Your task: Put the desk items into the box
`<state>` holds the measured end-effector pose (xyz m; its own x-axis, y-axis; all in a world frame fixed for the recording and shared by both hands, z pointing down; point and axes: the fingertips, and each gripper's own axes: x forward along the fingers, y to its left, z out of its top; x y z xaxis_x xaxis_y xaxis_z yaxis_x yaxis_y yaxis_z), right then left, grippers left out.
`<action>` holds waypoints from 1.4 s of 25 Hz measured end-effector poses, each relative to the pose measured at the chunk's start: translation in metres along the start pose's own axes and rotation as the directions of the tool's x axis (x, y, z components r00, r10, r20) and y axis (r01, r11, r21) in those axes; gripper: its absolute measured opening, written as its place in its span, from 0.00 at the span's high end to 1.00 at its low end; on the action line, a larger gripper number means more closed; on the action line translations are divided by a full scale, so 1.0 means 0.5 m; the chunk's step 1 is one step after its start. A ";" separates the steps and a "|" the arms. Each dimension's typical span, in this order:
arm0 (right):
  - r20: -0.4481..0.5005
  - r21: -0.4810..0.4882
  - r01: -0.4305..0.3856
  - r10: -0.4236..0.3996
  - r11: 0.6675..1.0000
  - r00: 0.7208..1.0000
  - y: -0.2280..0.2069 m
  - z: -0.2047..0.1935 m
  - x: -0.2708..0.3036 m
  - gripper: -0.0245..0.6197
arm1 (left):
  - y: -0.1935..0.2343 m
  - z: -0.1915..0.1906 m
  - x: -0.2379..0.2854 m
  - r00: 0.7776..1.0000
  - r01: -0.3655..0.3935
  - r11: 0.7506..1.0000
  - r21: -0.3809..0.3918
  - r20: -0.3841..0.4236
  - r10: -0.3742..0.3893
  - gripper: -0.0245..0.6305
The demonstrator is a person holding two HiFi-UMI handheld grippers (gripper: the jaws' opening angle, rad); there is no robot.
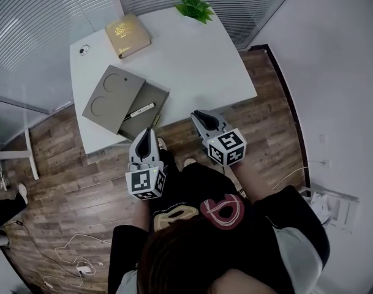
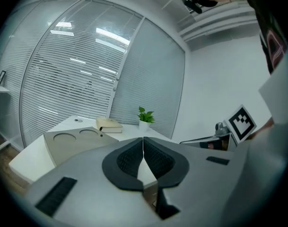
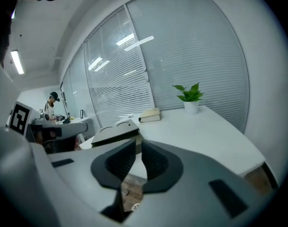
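Observation:
On the white desk [image 1: 192, 60] lies a grey box [image 1: 150, 100] with a white pen [image 1: 139, 111] in it; its lid [image 1: 113, 95], with two round recesses, lies partly over it. A tan book [image 1: 128, 34] and a small potted plant [image 1: 194, 5] sit at the far side. My left gripper [image 1: 147, 130] hovers at the desk's near edge by the box, jaws shut and empty [image 2: 143, 141]. My right gripper [image 1: 198, 114] hangs off the near edge to the right; its jaws [image 3: 138, 141] stand a thin gap apart with nothing between them.
A small round fitting [image 1: 84, 49] sits at the desk's far left corner. Glass walls with blinds [image 1: 45, 17] close off the back. Cables [image 1: 76, 256] lie on the wooden floor at the left. A person [image 3: 51, 109] stands far off behind the glass.

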<state>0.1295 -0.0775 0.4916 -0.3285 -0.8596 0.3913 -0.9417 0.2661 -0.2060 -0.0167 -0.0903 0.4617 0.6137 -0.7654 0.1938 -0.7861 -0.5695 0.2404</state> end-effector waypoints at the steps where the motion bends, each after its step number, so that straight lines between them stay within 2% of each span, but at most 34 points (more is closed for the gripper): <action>1: 0.006 -0.002 0.009 -0.009 1.000 1.000 -0.001 -0.004 -0.009 0.89 | -0.007 -0.003 -0.003 1.000 0.005 1.000 0.000 0.000 -0.005 0.93; 6: 0.036 -0.007 0.045 -0.045 0.999 0.998 -0.008 -0.010 -0.040 0.94 | -0.031 -0.017 -0.012 1.000 0.020 1.000 0.002 -0.010 -0.020 0.93; 13: 0.050 -0.061 0.195 -0.192 0.979 0.980 -0.049 -0.014 -0.072 0.95 | -0.051 -0.026 -0.023 1.000 0.024 1.000 0.003 -0.011 -0.024 0.93; 15: 0.051 -0.066 0.214 -0.210 0.975 0.976 -0.055 -0.014 -0.074 0.95 | -0.052 -0.026 -0.023 1.000 0.023 1.000 0.003 -0.012 -0.023 0.93; 23: 0.036 -0.094 0.175 -0.172 0.980 0.984 -0.045 -0.025 -0.064 0.95 | -0.051 -0.033 -0.023 1.000 0.006 1.000 0.005 -0.016 -0.006 0.93; 29: 0.018 -0.179 0.148 -0.147 0.973 0.989 -0.027 -0.031 -0.049 0.95 | -0.037 -0.033 -0.028 1.000 -0.016 1.000 -0.001 -0.016 0.016 0.93; 35: 0.010 -0.182 0.136 -0.137 0.974 0.991 -0.029 -0.035 -0.043 0.95 | -0.035 -0.040 -0.031 0.999 -0.027 1.000 -0.001 -0.019 0.027 0.93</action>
<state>0.1488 -0.0553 0.5020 -0.1960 -0.8924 0.4064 -0.9750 0.2216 0.0163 -0.0108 -0.0626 0.4734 0.5933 -0.7747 0.2186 -0.8025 -0.5480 0.2359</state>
